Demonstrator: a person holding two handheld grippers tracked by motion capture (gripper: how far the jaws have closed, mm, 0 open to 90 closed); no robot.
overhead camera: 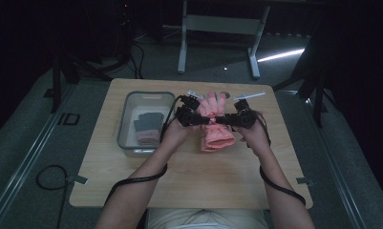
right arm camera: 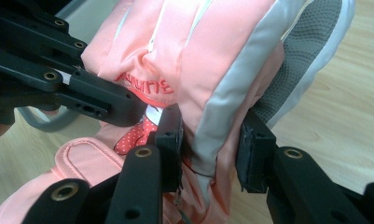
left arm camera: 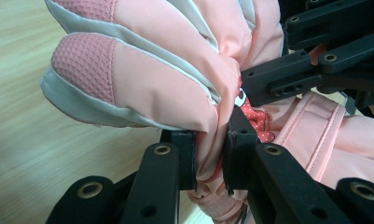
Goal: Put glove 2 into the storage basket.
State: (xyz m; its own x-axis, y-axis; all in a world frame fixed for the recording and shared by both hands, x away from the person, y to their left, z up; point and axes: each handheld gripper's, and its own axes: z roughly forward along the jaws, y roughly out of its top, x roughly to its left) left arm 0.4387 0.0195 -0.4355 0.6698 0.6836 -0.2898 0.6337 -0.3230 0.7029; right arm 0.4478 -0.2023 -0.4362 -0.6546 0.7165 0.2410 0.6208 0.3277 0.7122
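Note:
A pink padded glove with grey trim hangs above the wooden table, held between both grippers. My left gripper is shut on the glove's left side; in the left gripper view the fabric is pinched between its jaws. My right gripper is shut on the glove's right side; in the right gripper view the grey-edged fabric sits squeezed between its jaws. The glove's fingers point away from the person and its cuff hangs toward them. The two grippers face each other, tips nearly meeting.
A grey plastic bin stands on the table's left part, holding dark folded gloves. Cables trail from both grippers along the forearms. Beyond the table stands a white metal frame on the floor.

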